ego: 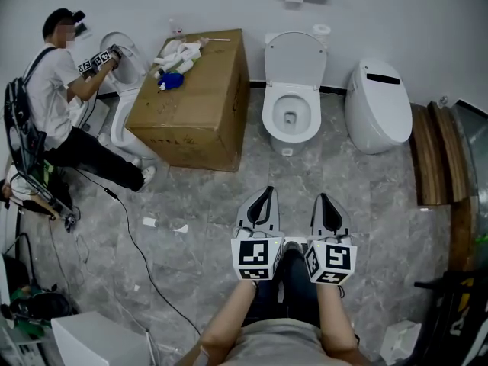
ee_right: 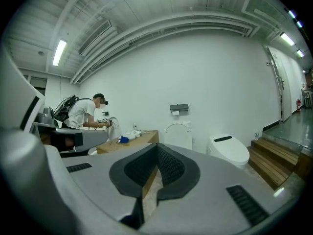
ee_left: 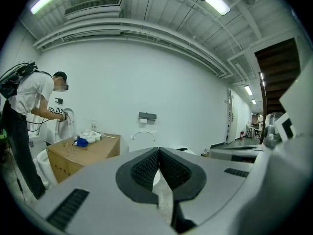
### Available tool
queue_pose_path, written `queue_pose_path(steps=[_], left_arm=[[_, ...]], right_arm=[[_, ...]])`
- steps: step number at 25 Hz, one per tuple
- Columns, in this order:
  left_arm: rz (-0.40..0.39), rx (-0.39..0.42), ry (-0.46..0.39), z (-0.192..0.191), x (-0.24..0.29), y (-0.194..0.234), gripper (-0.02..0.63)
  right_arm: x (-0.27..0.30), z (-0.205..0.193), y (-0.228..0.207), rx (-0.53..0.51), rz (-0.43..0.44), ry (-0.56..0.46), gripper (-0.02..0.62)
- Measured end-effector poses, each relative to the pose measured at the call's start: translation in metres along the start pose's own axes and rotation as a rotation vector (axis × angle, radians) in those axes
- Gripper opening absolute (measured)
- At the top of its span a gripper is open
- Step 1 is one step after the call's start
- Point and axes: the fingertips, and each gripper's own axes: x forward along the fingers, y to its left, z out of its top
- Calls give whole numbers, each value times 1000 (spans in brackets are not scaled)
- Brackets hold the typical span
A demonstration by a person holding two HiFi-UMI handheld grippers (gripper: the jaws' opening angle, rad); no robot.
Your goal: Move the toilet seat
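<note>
toilet seat of white oval plastic (ego: 296, 61) is seen up-frame, midway between grey left gripper (ego: 266, 191) and right gripper (ego: 321, 197) (both shut, empty).

Large cardboard box (ego: 210, 90), person (ego: 49, 90) bending over at left, wooden steps (ego: 431, 155) at right

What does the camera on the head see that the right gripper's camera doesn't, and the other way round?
Only the head view looks down into the open toilet bowl and shows the black cable on the floor. Only the right gripper view shows the ceiling lamp and, close up, the right gripper with its jaws closed together. Both show the cardboard box, the closed toilet, the wooden steps and the other person.
</note>
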Motion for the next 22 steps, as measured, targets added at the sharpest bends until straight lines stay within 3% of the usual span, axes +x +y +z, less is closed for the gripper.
queue_pose_path(steps=[22], left_arm=[[60,3,19,22,146,4,15]], right_arm=[[124,31,-88,-3,36,32,15]])
